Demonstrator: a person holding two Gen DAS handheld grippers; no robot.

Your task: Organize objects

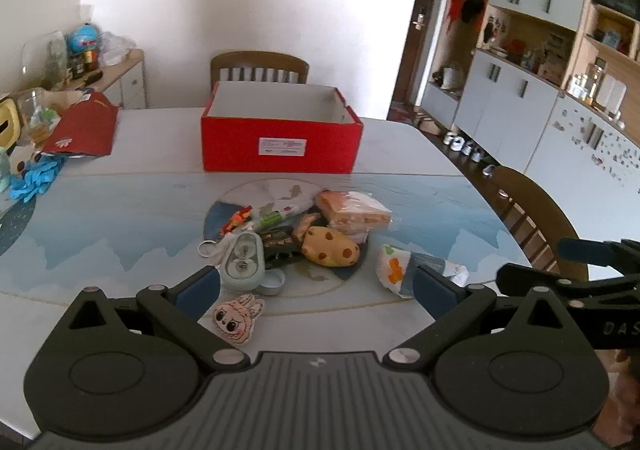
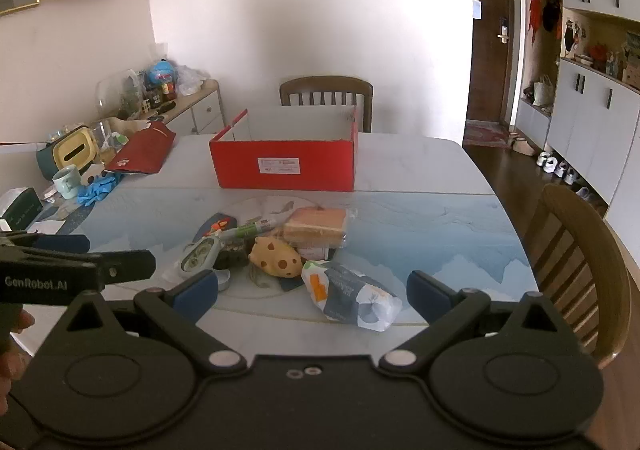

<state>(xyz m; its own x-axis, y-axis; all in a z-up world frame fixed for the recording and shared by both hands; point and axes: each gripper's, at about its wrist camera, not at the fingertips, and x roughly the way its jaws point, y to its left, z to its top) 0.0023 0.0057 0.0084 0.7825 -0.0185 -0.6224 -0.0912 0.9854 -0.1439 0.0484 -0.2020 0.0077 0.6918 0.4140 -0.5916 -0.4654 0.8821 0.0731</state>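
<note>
Right now your left gripper (image 1: 316, 286) and right gripper (image 2: 312, 292) both hang with jaws wide, holding nothing. Mid-frame sits the clutter — a yellow spotted plush (image 1: 330, 246), wrapped sandwich (image 1: 352, 214), pale green case (image 1: 242, 262) and crinkled snack packet (image 2: 352, 296). Behind it, the red box (image 1: 280, 146) stands open, its white inside bare as far as you can see.

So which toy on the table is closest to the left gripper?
The pink bunny-face plush. It lies alone right by the left gripper, nearer than the yellow spotted plush back in the pile.
</note>
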